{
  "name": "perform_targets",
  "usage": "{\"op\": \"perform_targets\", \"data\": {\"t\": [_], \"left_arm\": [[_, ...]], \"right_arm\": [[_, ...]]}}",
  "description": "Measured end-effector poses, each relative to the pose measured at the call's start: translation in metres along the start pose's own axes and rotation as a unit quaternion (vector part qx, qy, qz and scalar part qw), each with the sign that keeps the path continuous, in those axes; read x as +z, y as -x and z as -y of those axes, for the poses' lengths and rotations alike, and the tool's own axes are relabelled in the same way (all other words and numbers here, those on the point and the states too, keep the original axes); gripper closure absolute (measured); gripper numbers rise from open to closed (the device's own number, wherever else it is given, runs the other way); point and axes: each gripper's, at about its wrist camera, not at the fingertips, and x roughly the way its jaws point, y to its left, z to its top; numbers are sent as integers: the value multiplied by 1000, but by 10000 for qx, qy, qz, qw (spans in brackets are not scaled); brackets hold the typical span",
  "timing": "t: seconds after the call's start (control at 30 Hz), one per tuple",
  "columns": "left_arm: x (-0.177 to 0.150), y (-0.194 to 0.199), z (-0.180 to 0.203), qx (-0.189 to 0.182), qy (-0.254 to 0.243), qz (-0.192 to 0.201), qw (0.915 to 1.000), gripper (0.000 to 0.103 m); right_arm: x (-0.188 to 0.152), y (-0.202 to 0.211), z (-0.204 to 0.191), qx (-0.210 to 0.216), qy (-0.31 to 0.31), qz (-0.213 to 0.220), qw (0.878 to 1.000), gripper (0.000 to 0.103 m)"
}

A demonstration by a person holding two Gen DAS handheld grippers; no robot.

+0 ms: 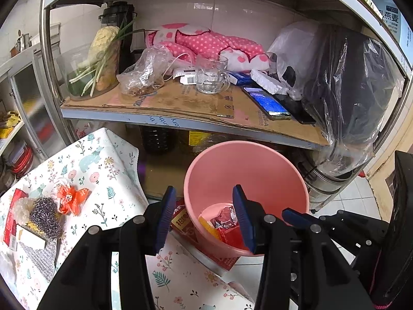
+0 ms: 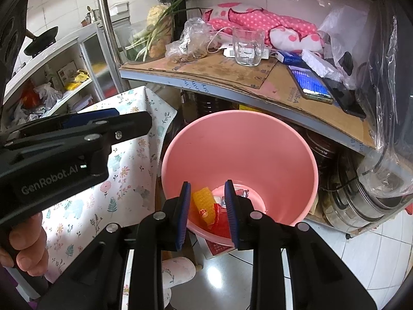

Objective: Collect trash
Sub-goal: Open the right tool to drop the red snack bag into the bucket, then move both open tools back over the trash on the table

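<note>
Left wrist view first: your left gripper (image 1: 204, 219) has its blue pads spread wide with nothing between them, hanging over the near-left rim of the round pink plastic bin (image 1: 247, 160). Past the pads, at the bin's bottom, lie red and yellow wrappers (image 1: 222, 222), so those pieces are already collected.

What is left lies to the left of those jaws, on the small table under the white floral-print cloth (image 1: 103, 170). The crumpled orange-red foil wrapper (image 1: 73, 197) is the closest piece; just beyond it sit a dark metal scouring ball (image 1: 44, 215), a white-and-red flat carton (image 1: 28, 235) and a silvery mesh pad (image 1: 38, 255), bunched together and touching. The orange-red wrapper's long axis appears to run roughly left to right across the cloth, so I judge a grip across its narrow middle would suit, with the jaws swung left and away from the bin.

Right wrist view: your right gripper (image 2: 207, 211) has its jaws at a narrower gap, empty, pointing down into the bin's mouth above a yellow mesh piece (image 2: 204, 204) on the bottom. The left gripper's black body crosses this view on the left, between the right jaws and the table. So the left hand (image 2: 25, 245) is the nearer one to the table's trash; the right would have to cross over it.
</note>
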Motion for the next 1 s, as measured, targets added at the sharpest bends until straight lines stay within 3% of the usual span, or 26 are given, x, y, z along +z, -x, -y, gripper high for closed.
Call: {"op": "perform_targets", "data": {"t": [0.57, 1.0], "left_arm": [[-26, 4, -4, 77, 99, -40, 9999, 58], [-52, 20, -50, 565, 509, -180, 9969, 58]], "right_arm": [[-9, 6, -16, -274, 292, 16, 9992, 75], [-6, 2, -54, -287, 328, 84, 9990, 76]]}}
